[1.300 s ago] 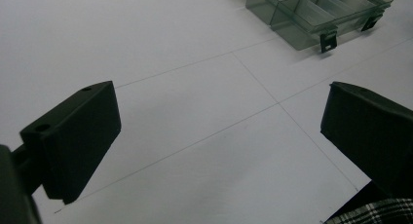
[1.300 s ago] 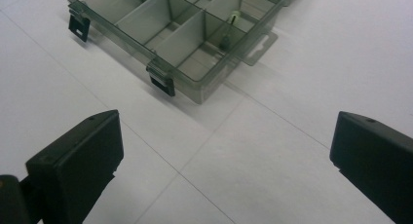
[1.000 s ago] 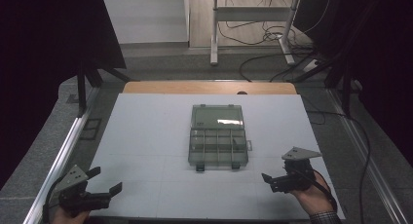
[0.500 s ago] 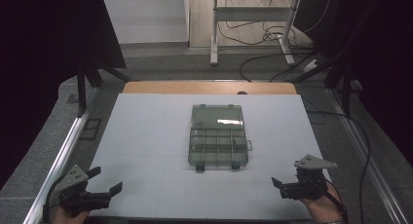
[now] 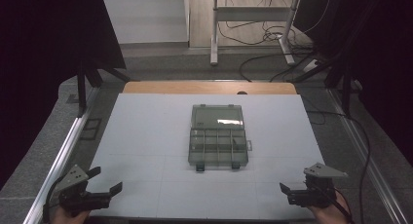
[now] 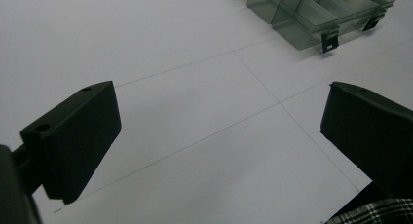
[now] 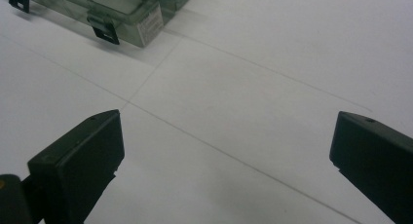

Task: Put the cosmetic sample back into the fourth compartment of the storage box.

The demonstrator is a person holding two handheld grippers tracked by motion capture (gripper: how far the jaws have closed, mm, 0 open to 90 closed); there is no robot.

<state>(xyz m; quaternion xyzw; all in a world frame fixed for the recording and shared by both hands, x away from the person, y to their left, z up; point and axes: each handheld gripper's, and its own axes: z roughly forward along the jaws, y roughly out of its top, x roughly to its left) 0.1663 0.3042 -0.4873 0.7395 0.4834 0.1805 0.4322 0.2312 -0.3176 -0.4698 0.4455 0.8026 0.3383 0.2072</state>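
While the clear compartment organizer box sits shut at the middle of the white table, the left gripper and right gripper rest at the near corners — both with jaws spread wide, holding nothing, well apart from it.

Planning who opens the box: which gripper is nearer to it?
Right, slightly. The right gripper sits off the box's near right corner; the left gripper is farther out, off its near left corner.
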